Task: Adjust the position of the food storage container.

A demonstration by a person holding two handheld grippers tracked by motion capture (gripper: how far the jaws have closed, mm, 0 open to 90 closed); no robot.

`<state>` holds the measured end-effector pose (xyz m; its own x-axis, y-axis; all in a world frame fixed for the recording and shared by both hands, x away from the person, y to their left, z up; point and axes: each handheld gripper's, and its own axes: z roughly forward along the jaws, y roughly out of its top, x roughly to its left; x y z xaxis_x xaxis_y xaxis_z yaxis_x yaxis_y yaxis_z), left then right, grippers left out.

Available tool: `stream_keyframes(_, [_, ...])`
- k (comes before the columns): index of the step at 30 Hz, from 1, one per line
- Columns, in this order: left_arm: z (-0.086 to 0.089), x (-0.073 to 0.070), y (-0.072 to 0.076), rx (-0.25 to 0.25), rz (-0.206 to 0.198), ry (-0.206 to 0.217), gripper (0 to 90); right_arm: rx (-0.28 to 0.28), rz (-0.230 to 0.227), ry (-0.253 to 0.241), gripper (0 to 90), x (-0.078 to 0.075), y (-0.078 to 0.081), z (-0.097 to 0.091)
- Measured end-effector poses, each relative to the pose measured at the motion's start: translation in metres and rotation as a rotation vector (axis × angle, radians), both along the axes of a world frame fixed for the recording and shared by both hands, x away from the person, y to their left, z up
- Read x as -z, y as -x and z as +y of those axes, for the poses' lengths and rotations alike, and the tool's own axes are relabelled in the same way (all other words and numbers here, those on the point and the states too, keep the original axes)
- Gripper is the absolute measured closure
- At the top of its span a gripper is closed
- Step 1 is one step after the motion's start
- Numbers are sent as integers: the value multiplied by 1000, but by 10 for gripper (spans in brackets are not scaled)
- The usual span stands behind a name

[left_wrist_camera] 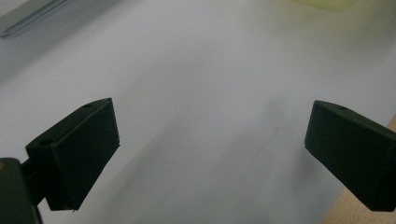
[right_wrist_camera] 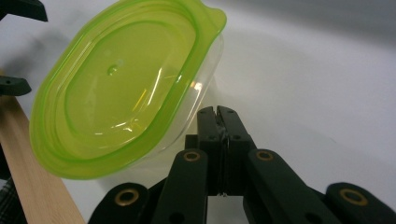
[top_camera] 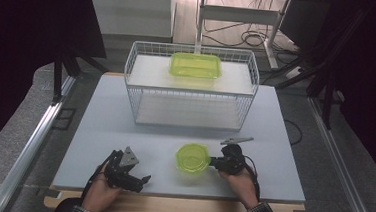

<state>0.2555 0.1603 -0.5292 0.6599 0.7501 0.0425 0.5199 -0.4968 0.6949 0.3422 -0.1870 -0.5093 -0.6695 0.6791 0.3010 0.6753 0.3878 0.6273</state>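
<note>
The small green tub (top_camera: 192, 158) sits just in front of the right gripper (top_camera: 212, 162), whose jaws are pressed together, touching its side. The left gripper (top_camera: 143, 180) gapes wide over the pale table (top_camera: 99, 125). Beyond stands a wire basket (top_camera: 132, 89).

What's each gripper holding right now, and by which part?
The right gripper has its jaws shut on the green-lidded container, pinching its near rim. The left gripper holds nothing, with its jaws open.

Glossy translucent green plastic container (right_wrist_camera: 121, 88), matt black jaws — smooth matt grey table (top_camera: 104, 125), white wire basket (top_camera: 189, 88)
</note>
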Motion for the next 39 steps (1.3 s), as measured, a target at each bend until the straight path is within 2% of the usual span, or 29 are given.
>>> stream_keyframes(5, [1,0,0,0,1,0,27,-46,0,3,884,1,-3,21])
stream_keyframes(9, [1,-1,0,1,1,1,27,-64,-13,19,882,3,-3,29])
stream_keyframes(13, [2,-2,0,0,-2,21,25,-57,-53,53,864,1,-3,24])
stream_keyframes(21, [3,-3,1,6,-13,36,23,-24,-136,70,783,-12,2,6])
stream_keyframes(22, [3,-3,1,6,-13,36,23,-24,-136,70,783,-12,2,6])
stream_keyframes(24, [2,-4,1,12,-18,46,22,-21,-176,86,707,-16,6,0])
stream_keyframes(26, [2,-4,2,13,-21,46,21,-16,-187,91,673,-17,8,-2])
stream_keyframes(28, [2,-4,2,15,-26,41,21,-10,-210,92,582,-21,10,-6])
stream_keyframes(29, [1,-4,2,16,-31,40,19,-11,-223,83,498,-23,11,-9])
stream_keyframes(34, [2,-4,2,16,-40,35,16,-30,-271,56,265,-25,15,-15])
stream_keyframes(36, [2,-3,2,14,-41,34,16,-41,-276,56,192,-24,17,-17])
stream_keyframes(39, [1,-3,2,16,-42,28,16,-38,-270,55,130,-20,21,-20])
